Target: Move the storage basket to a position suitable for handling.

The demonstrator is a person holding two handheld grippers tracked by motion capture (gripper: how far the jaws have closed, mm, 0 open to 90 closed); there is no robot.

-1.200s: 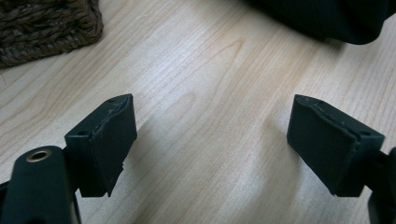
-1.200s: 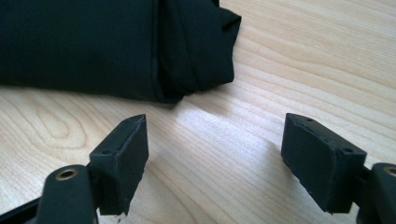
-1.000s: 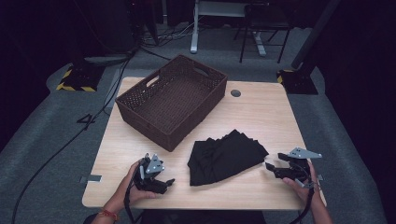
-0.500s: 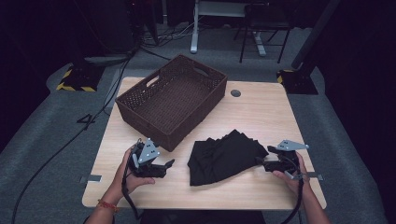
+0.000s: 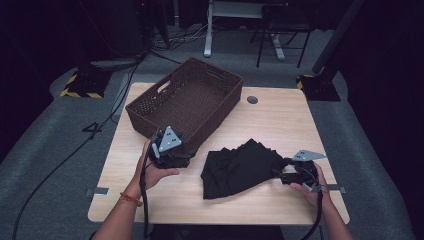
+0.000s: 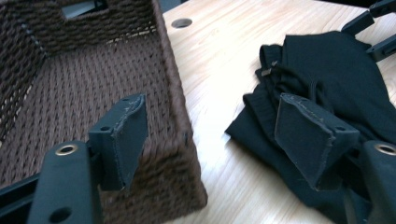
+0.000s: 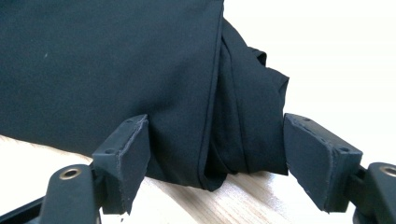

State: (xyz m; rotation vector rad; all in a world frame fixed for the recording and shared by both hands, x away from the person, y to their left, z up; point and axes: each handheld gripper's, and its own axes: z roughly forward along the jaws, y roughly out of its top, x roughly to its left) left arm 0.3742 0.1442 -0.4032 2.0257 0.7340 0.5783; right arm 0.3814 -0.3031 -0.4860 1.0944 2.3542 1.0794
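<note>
Dark floor surrounds the wooden bench [image 5: 165, 205], where the black garment [image 5: 239, 167] lies crumpled right of the empty wicker basket [image 5: 185, 102], nothing packed yet: right gripper [image 5: 281, 175] brackets its edge, jaws unclosed, left gripper [image 5: 186, 159] wide, empty.

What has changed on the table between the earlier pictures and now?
The left gripper rose from the table's near edge toward the wicker basket, its empty jaws closing a little but open. The right gripper slid in to the corner of the black garment, which now sits between its open jaws, not yet pinched. Basket and garment stayed put.
</note>
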